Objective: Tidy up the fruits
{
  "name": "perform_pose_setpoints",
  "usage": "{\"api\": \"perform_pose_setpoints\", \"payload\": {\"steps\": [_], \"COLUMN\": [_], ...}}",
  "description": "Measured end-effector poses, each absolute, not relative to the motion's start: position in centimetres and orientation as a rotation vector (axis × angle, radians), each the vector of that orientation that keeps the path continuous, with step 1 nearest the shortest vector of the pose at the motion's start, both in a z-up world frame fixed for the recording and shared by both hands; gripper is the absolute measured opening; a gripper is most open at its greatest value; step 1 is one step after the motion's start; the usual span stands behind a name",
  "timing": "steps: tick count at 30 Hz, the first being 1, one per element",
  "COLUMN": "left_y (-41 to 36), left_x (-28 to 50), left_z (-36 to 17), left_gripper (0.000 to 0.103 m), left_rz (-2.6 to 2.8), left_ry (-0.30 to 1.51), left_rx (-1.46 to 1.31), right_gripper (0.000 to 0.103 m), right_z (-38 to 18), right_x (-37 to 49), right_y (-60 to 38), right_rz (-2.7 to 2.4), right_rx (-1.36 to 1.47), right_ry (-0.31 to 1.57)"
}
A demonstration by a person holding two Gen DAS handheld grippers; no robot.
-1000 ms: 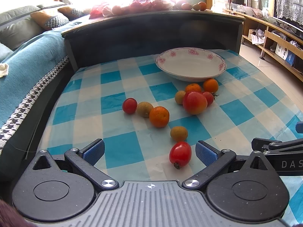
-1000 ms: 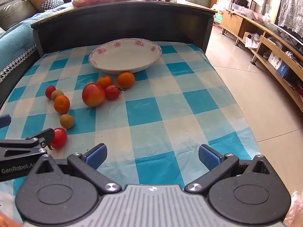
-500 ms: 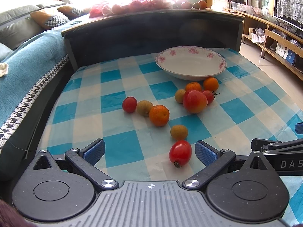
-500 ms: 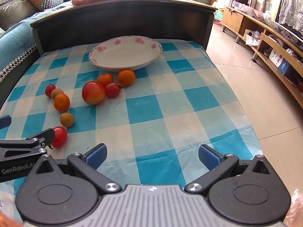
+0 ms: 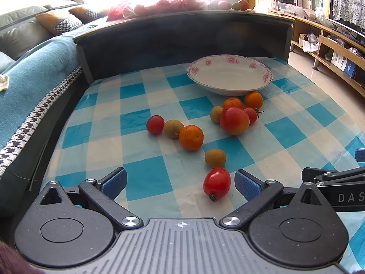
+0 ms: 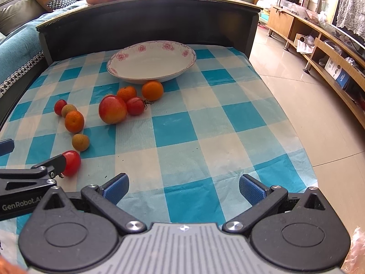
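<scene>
Both claws gape over the checked cloth [image 5: 146, 178], holding nothing.

The tomato [image 5: 216, 183] lies just inside the left claw's [image 5: 180, 181] right pad; the right claw [image 6: 183, 188] spans bare cloth beside it. Beyond sit a longan [image 5: 215, 158], an orange [image 5: 191, 137], the apple [image 5: 234, 120], then the bowl [image 5: 228, 86].

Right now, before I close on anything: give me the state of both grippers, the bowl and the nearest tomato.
left gripper: open, holding nothing
right gripper: open, holding nothing, over bare cloth
bowl: upright on the checked cloth, no fruit in it
nearest tomato: loose on the cloth, lying just inside the left gripper's right finger, not gripped
</scene>
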State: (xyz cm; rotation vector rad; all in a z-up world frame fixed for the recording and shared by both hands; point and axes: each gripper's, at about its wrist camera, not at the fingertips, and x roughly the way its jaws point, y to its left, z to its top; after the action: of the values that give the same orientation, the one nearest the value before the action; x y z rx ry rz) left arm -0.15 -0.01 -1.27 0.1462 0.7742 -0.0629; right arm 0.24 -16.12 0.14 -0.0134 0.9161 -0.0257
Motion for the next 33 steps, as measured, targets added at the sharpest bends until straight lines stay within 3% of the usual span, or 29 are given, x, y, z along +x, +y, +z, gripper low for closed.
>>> {"api": "perform_pose_setpoints", "payload": {"steps": [23, 30, 33], "left_y": [-1.3, -1.8, -1.6], "left_x": [0.8, 1.3, 1.5], "left_z": [-2.8, -3.4, -3.6], "left_gripper": [0.098, 0.082, 0.079], "left_rz": [-0.124, -0.15, -0.164], "left_ry": [0.804, 0.825, 0.842], "left_rx": [0.182, 0.203, 0.186], "right_gripper": [0.103, 0.103, 0.103], "right_z": [-0.7, -0.8, -1.0], "right_x": [0.6, 0.7, 0.8], "right_y": [-16.8, -17.0, -17.1], "right_rz": [-0.015, -0.012, -0.012], "right_rx": [-0.011, -0.004, -0.005], "right_ry": [0.955, 0.962, 0.965]}}
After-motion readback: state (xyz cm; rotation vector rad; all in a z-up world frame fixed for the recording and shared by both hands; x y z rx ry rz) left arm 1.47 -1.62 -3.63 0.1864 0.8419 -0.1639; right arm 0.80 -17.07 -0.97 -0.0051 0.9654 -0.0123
